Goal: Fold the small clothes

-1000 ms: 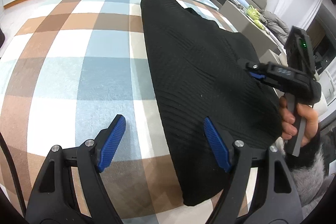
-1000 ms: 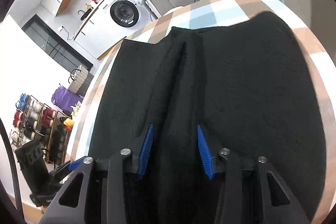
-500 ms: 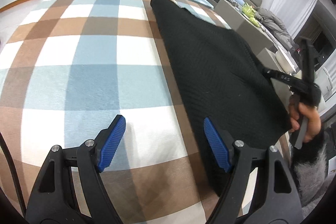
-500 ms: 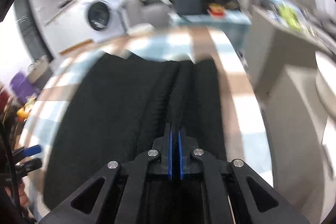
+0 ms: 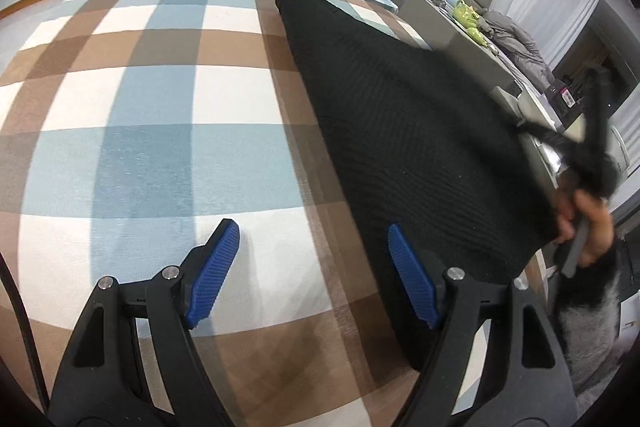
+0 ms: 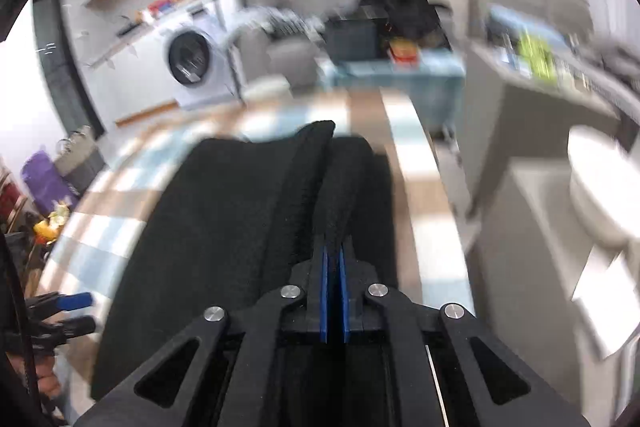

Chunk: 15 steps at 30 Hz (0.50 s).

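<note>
While the black garment (image 5: 408, 147) lies spread over the right part of the checked surface (image 5: 160, 107), the right gripper (image 6: 334, 291) has its jaws closed on a bunched fold of the knit at the garment's near right edge. From that pinch, two ridges of cloth run away from the camera toward the far end of the surface. The right wrist view is blurred, so fine detail around the fold is hard to read. The left gripper (image 5: 316, 275) hovers low over the surface with its jaws wide open and nothing between them; its left finger stands over bare checked cloth, and its right finger stands over the garment's near left edge. Whether that finger touches the knit cannot be told. At the far right of the left wrist view, a hand (image 5: 588, 227) grips the right gripper's handle.
</note>
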{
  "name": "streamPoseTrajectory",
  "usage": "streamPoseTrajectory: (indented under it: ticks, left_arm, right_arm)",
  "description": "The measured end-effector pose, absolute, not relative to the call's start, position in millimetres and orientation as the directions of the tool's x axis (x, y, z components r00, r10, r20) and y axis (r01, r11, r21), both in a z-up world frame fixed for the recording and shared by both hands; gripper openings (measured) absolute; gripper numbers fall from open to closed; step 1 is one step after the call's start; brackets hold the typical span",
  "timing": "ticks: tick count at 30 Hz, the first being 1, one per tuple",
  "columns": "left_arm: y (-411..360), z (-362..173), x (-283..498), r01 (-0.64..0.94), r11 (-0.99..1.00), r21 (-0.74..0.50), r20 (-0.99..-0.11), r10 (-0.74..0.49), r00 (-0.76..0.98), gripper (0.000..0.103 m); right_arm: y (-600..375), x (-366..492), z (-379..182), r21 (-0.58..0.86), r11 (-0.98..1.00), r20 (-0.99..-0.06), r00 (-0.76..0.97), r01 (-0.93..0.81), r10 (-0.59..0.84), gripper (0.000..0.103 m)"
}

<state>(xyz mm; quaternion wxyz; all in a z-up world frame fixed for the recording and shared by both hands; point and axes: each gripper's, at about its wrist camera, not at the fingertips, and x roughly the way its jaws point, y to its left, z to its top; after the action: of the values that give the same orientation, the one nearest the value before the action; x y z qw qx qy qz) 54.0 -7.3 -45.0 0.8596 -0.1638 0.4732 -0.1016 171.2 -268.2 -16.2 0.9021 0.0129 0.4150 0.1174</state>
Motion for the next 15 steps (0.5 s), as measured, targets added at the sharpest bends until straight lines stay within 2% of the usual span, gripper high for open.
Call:
streamPoseTrajectory:
  ticks: [2,4,6,7,9,11,13,14,15]
  left_arm:
    - [-11.3,-44.4,57.9,0.033,0.927,-0.374,-0.777,-0.332,0.534,0.075]
    - [-15.6,-43.4,64.6,0.042,0.927,-0.374,-0.774,-0.336,0.537,0.075]
    - [-18.7,-43.4,70.6,0.048,0.921,-0.386,-0.766,-0.349,0.539,0.075]
    - [-21.3,-44.1,75.8,0.054,0.917,-0.396,-0.761,-0.360,0.540,0.075]
    - [-27.8,-46.0,87.6,0.061,0.914,-0.401,-0.757,-0.369,0.539,0.075]
    - [-33.4,-48.1,98.3,0.068,0.914,-0.401,-0.757,-0.372,0.538,0.070]
    - [-37.9,-49.7,106.5,0.066,0.921,-0.383,-0.761,-0.355,0.543,0.048]
    - [-40.4,-50.4,110.9,0.070,0.925,-0.373,-0.762,-0.349,0.546,0.040]
    - [-42.4,-51.9,114.8,0.074,0.924,-0.374,-0.764,-0.353,0.540,0.023]
  right_arm:
    - [-272.9,180.1,-36.4,0.104,0.983,-0.806,0.566,-0.154,0.174,0.007]
    - [-276.9,179.8,-40.9,0.105,0.985,-0.821,0.547,-0.136,0.163,0.014]
    - [-283.2,174.3,-37.2,0.129,0.983,-0.814,0.552,-0.134,0.182,0.032]
    - [-286.1,171.6,-35.9,0.142,0.981,-0.812,0.551,-0.133,0.192,0.036]
    - [-290.2,165.9,-36.6,0.177,0.973,-0.810,0.539,-0.149,0.230,0.036]
    - [-290.1,162.7,-40.9,0.199,0.967,-0.823,0.509,-0.159,0.252,0.036]
    - [-290.3,160.1,-45.9,0.204,0.966,-0.833,0.491,-0.157,0.256,0.036]
    - [-289.7,157.0,-47.7,0.205,0.966,-0.833,0.489,-0.160,0.258,0.036]
    - [-289.7,156.4,-48.9,0.211,0.964,-0.832,0.487,-0.163,0.264,0.036]
